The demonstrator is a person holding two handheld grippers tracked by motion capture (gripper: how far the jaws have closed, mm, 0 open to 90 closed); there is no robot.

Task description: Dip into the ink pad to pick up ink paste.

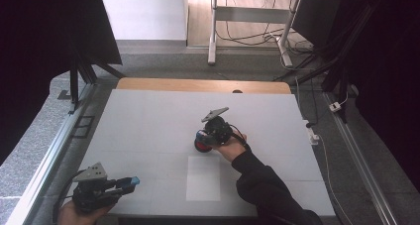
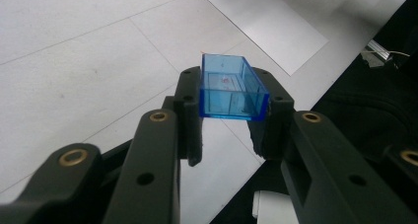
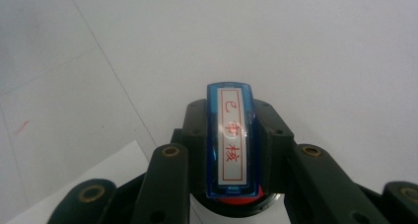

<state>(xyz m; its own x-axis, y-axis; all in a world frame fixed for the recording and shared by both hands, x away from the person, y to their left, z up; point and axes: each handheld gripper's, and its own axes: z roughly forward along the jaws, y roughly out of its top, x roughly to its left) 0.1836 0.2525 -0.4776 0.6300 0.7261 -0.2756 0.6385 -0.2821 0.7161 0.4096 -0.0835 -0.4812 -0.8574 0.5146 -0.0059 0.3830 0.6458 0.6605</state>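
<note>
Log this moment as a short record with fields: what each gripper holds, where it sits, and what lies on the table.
left gripper: shut on the blue cap, hollow side up, at the near left corner of the table
right gripper: shut on the stamp, blue top with a white label in red characters, red base, near the table's middle
sheet: white, flat, lying between the two grippers

Three camera positions

The white table (image 1: 148, 121) is overlooked from above; close jaw-level views are given along each gripper, the pale rectangular sheet (image 1: 203, 184) being shared.
</note>
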